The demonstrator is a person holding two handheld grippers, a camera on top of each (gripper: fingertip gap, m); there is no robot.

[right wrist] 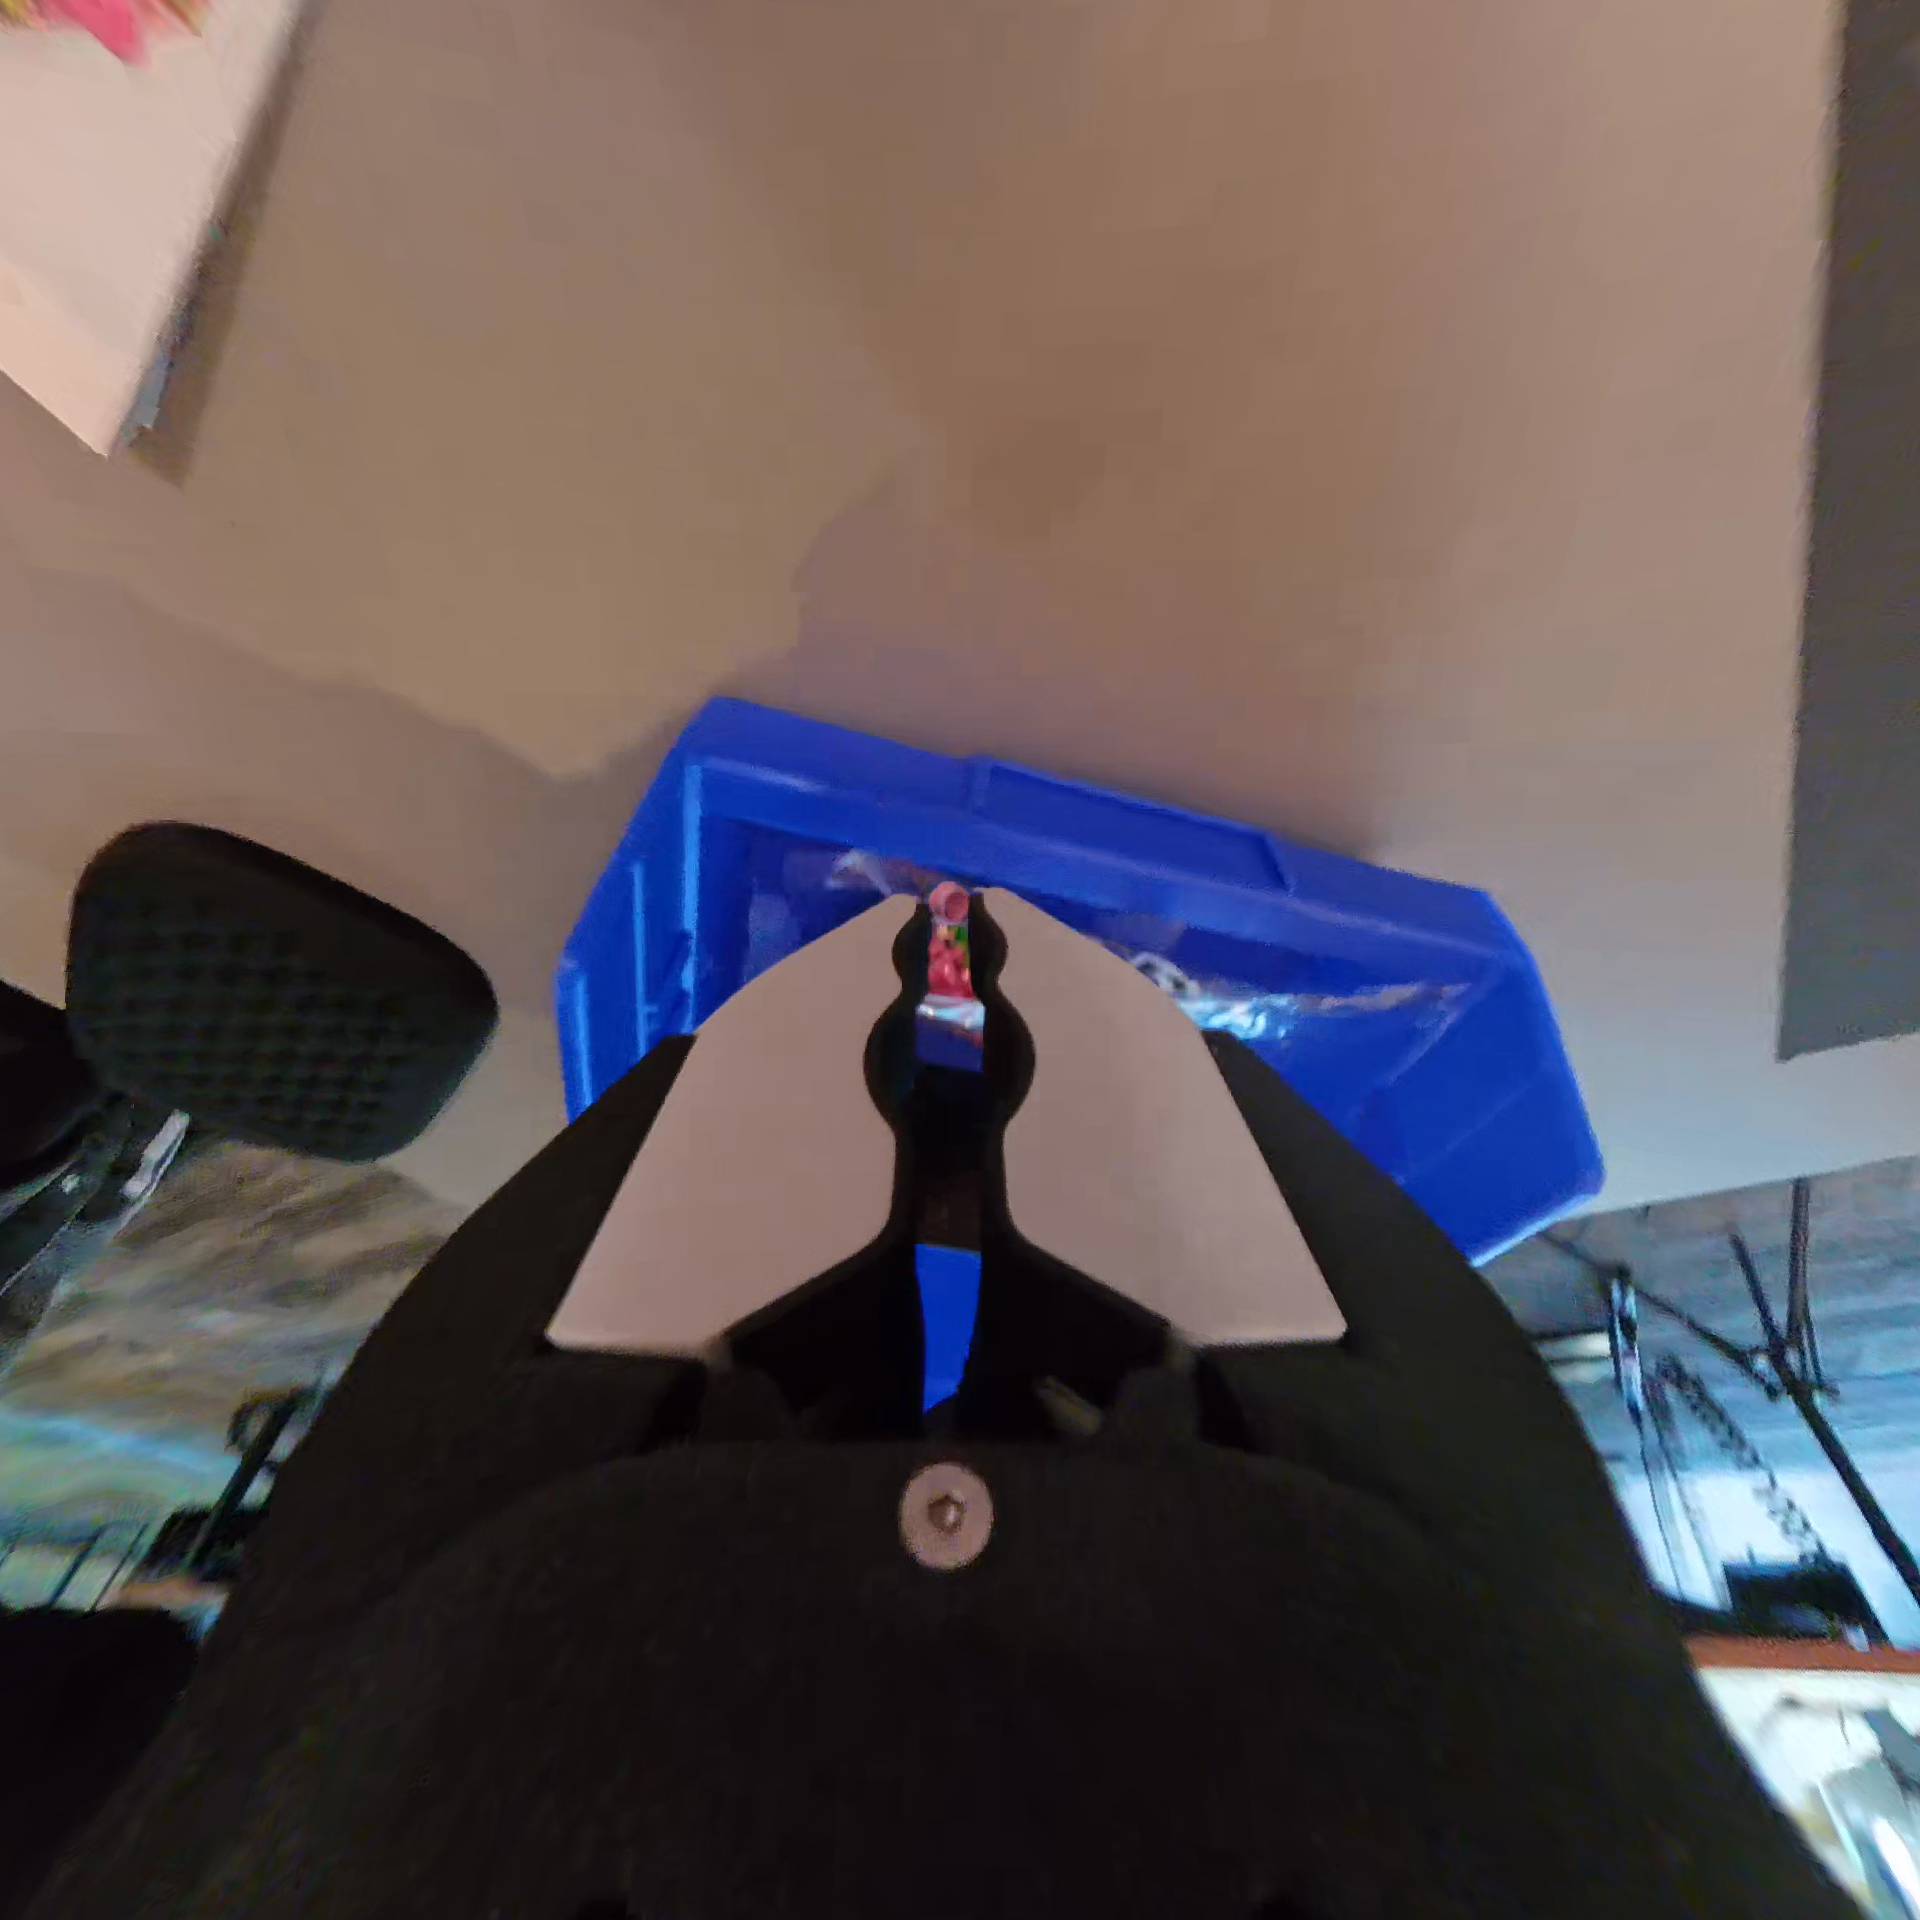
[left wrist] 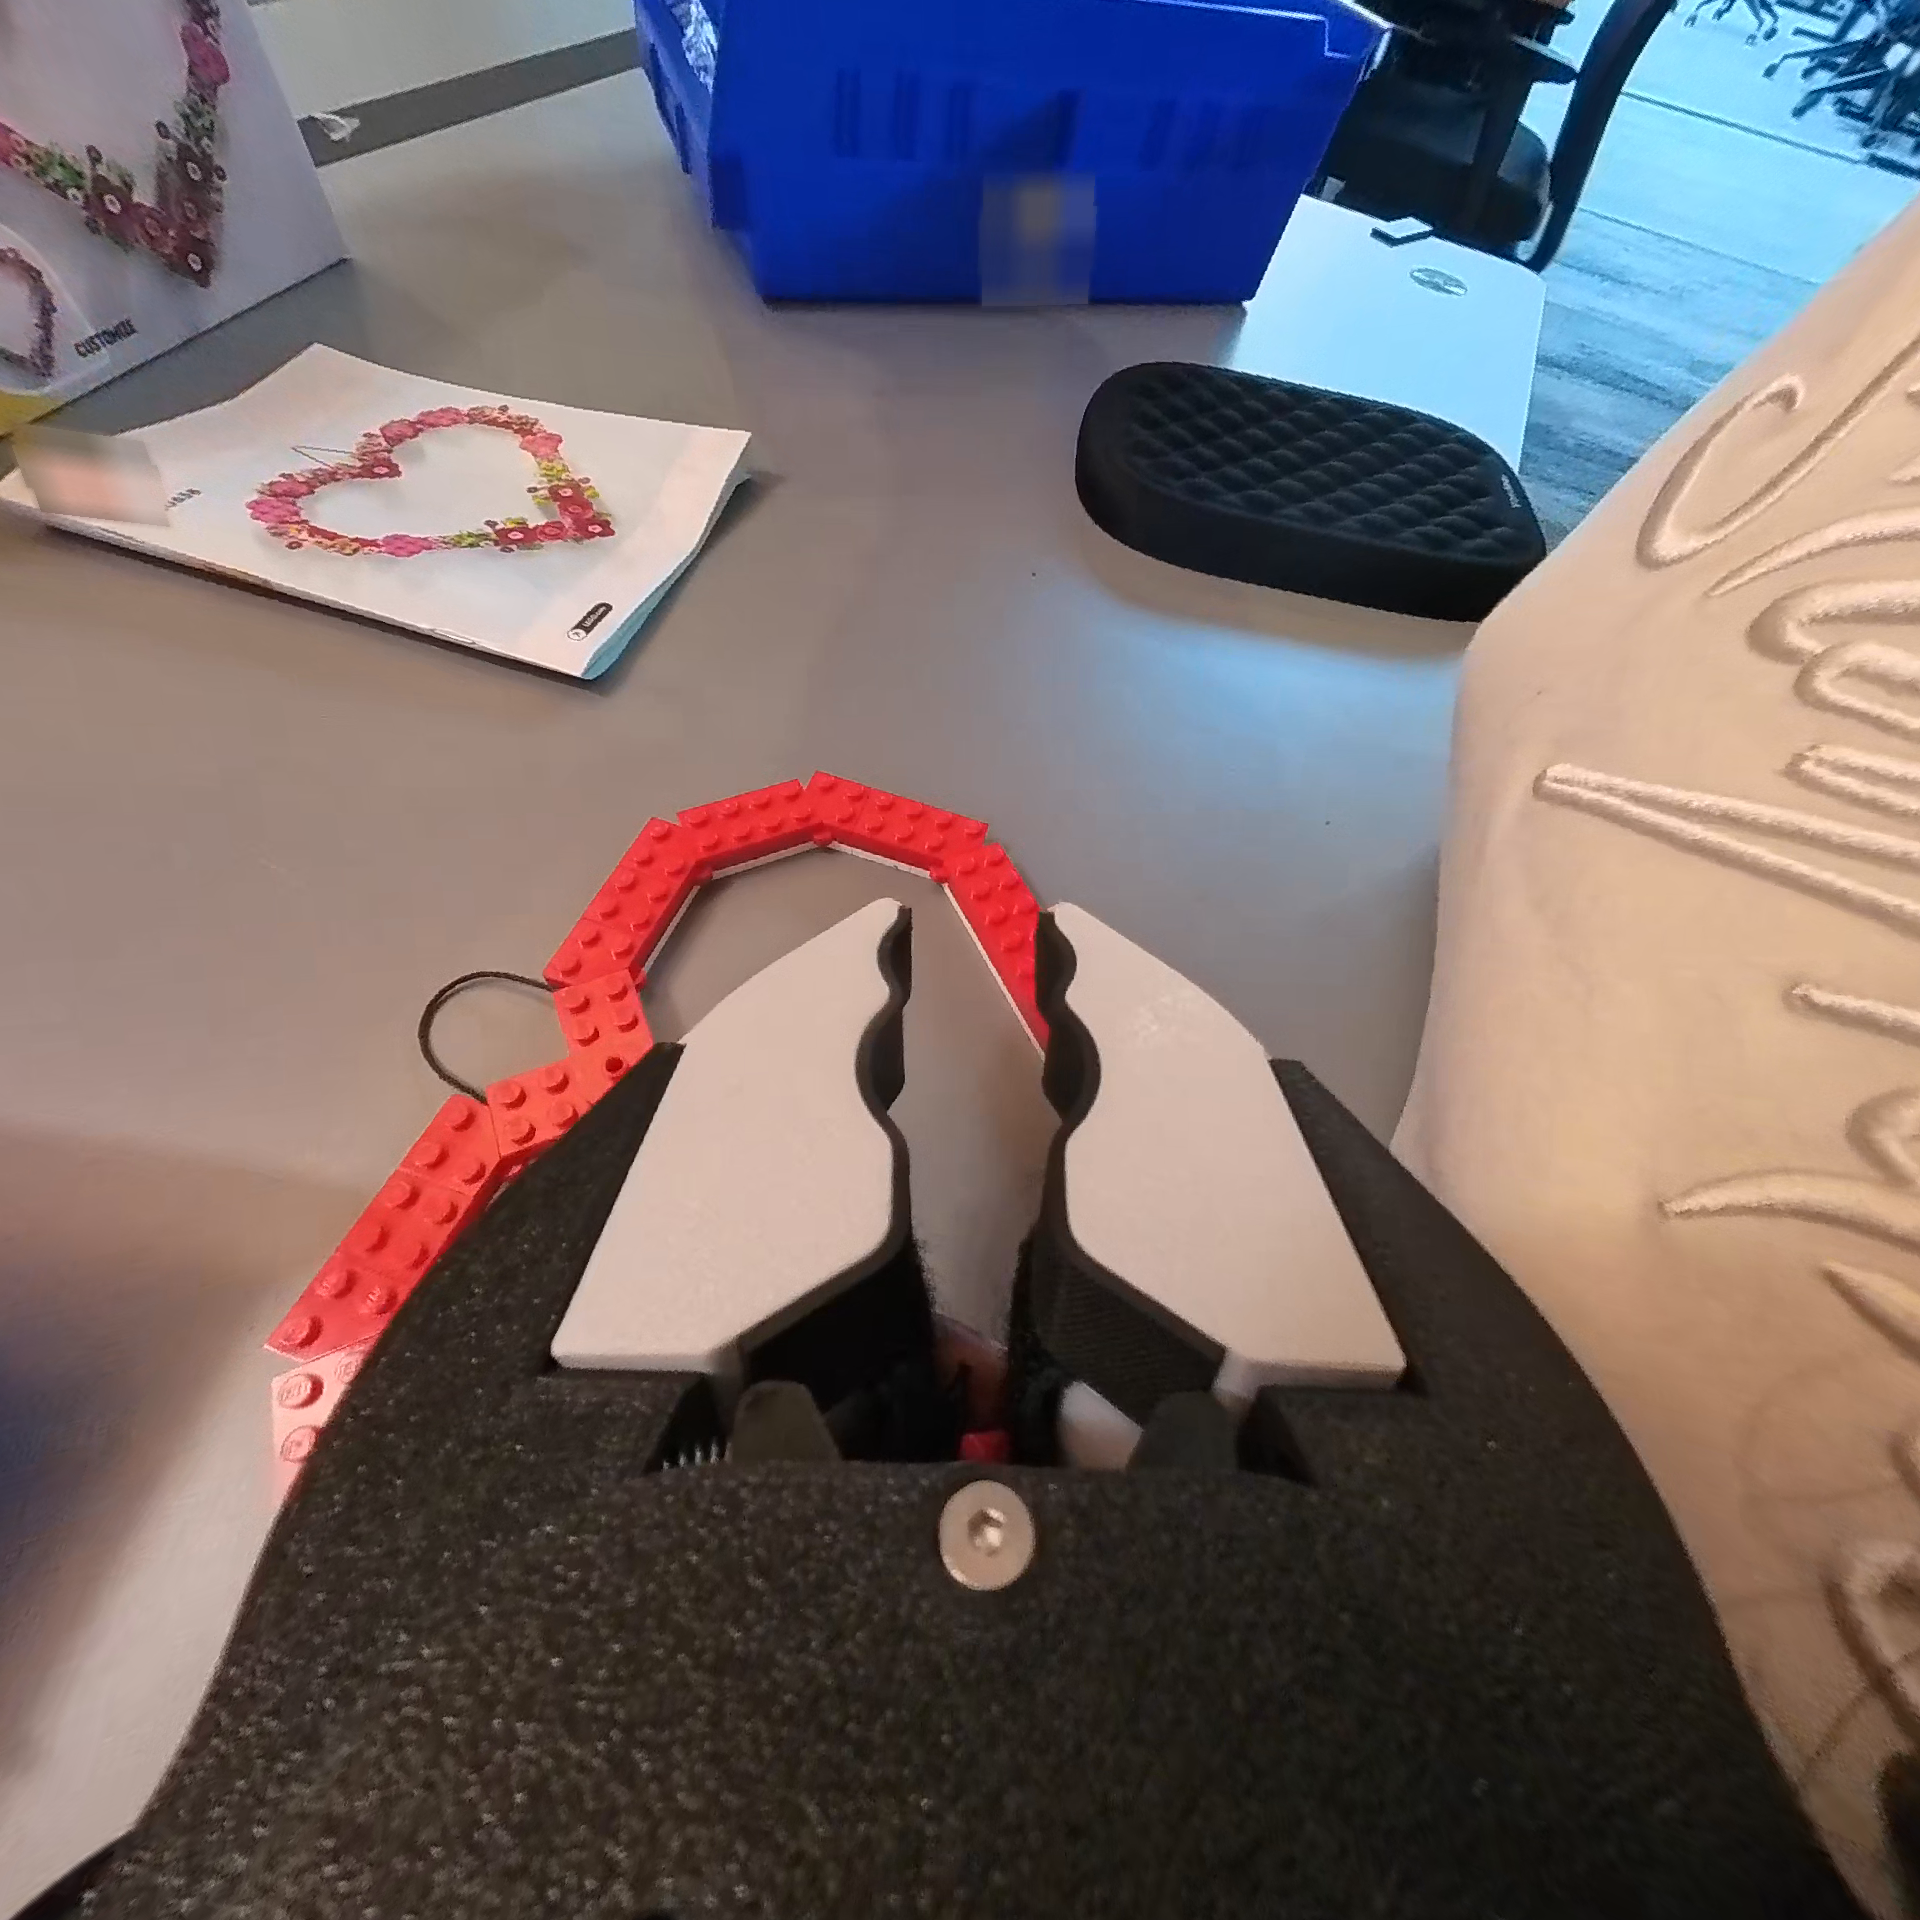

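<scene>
A red brick frame (left wrist: pixel 831 821), part of a heart outline with a black string loop (left wrist: pixel 457 997), lies on the grey table (left wrist: pixel 935 644). My left gripper (left wrist: pixel 977 914) is open and empty, low over the frame, its right fingertip over the frame's right side. My right gripper (right wrist: pixel 948 904) is shut on a small pink and red flower piece (right wrist: pixel 948 940) pinched at its tips. It hangs above the open blue bin (right wrist: pixel 1403 1039), which holds clear plastic bags (right wrist: pixel 1247 997).
A booklet with a flower heart picture (left wrist: pixel 416 499) and a white box (left wrist: pixel 125 156) lie far left. The blue bin (left wrist: pixel 987 156) stands at the back, a black wrist rest (left wrist: pixel 1309 488) and a silver laptop (left wrist: pixel 1403 312) to its right. A cream embroidered garment (left wrist: pixel 1714 1039) fills the right edge.
</scene>
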